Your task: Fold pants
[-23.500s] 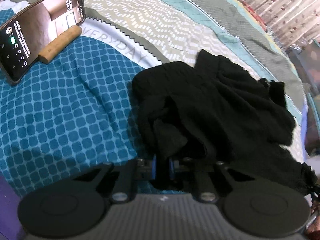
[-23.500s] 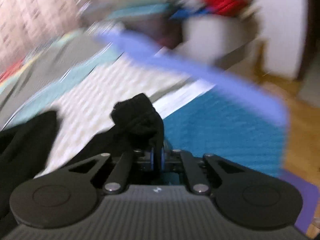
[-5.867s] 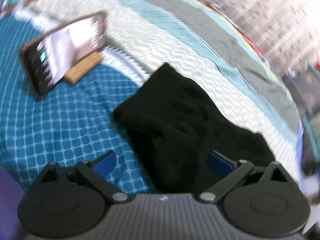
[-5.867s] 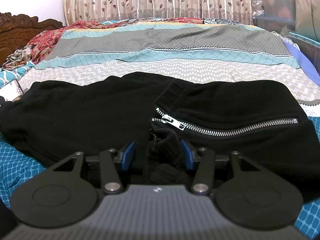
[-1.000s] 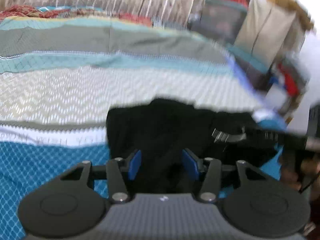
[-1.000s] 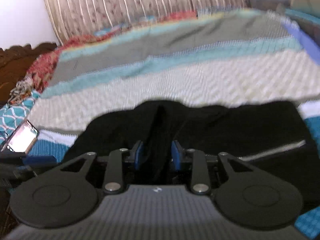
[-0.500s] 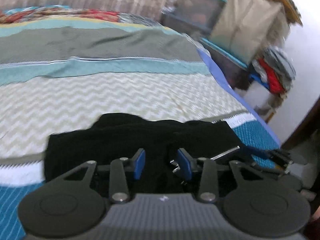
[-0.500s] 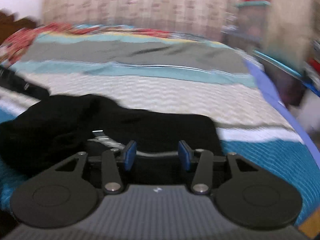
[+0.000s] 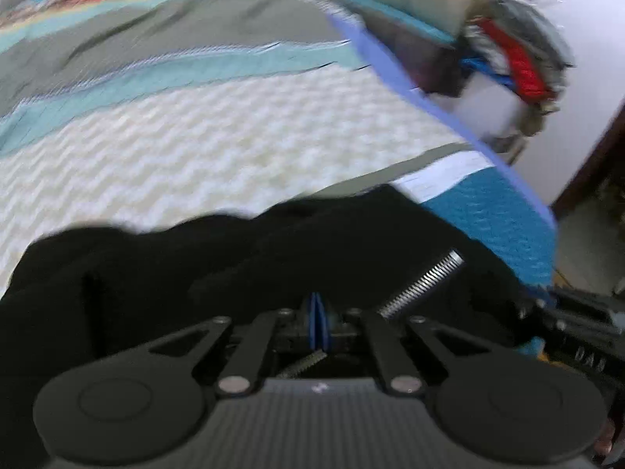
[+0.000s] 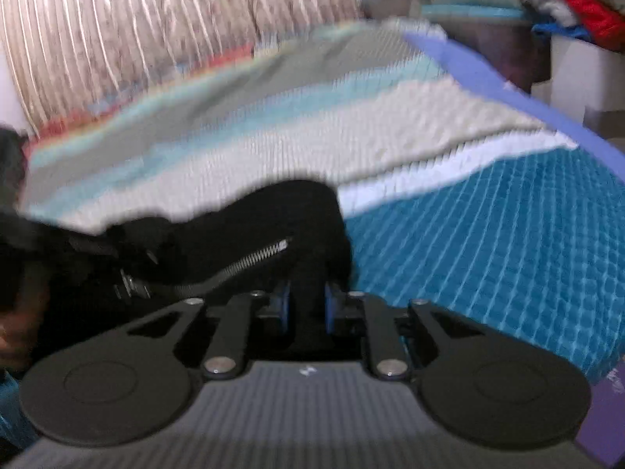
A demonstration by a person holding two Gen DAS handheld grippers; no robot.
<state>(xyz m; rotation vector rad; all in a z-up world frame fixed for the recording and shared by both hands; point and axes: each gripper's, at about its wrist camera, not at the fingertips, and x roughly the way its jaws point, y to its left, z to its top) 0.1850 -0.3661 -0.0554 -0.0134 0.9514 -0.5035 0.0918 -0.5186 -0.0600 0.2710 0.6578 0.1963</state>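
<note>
The black pants (image 9: 242, 258) lie bunched on the bed, with a silver zipper (image 9: 422, 287) showing. My left gripper (image 9: 317, 326) is shut, its blue pads pressed together at the near edge of the cloth by the zipper. In the right wrist view the pants (image 10: 250, 234) lie to the left with the zipper (image 10: 254, 260) across them. My right gripper (image 10: 306, 308) has its pads close together around a thick fold of the black cloth at the pants' right end. Both views are blurred.
The bedspread has cream (image 9: 195, 148), grey and teal (image 10: 508, 242) bands. The bed's right edge has a purple border (image 9: 449, 117). Beyond it stand storage boxes and a pile of clothes (image 9: 519, 54). Curtains (image 10: 156, 23) hang behind the bed.
My left gripper has gone from partly open to shut on the pants' edge. My right gripper's pads have closed in on the cloth. Both views have swung toward the bed's right side.
</note>
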